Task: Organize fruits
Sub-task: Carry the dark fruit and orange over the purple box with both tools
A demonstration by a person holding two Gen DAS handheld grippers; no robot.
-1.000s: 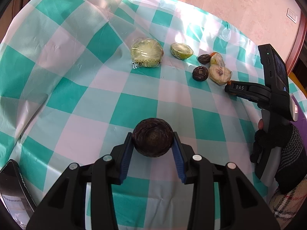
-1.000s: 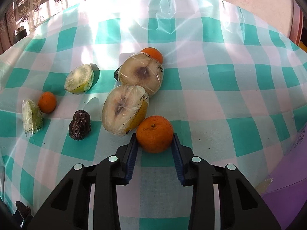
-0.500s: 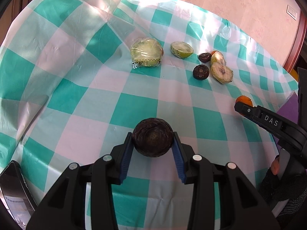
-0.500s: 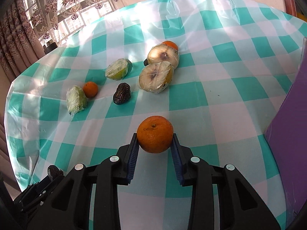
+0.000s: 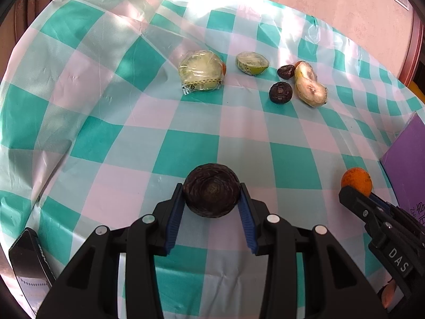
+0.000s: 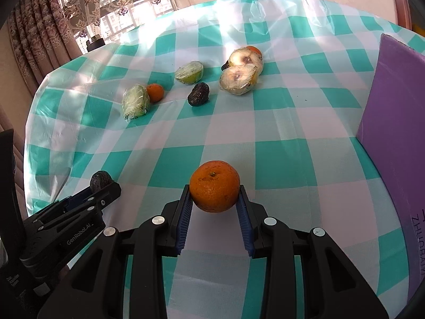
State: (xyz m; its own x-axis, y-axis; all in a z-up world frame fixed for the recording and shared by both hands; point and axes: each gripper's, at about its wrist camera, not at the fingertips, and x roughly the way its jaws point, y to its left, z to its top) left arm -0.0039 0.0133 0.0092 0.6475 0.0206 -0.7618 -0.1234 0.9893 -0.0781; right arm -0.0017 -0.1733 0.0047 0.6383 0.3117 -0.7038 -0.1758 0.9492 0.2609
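Left gripper (image 5: 212,204): matte black plastic frame showing forked arms, blue ribbed pads lining the jaws, four round silver screw heads sitting across the knuckles; white "GenRobot.AI" lettering showing on its side in the right wrist view.

Right gripper (image 6: 214,199): matching black body, blue ribbed pads, silver screws; white "DAS" marking showing in the left wrist view.

Daylight enters through the curtained window (image 6: 111,8) at the far side — bright, slightly blown out. Strong glare on the glossy tablecloth (image 5: 265,26) along its far edge; wrinkles catch highlights. Near field evenly lit, soft shadows under the fruit. Both views sharp at centre — heavy fisheye bending at the edges, dark vignette in the corners. No motion blur.
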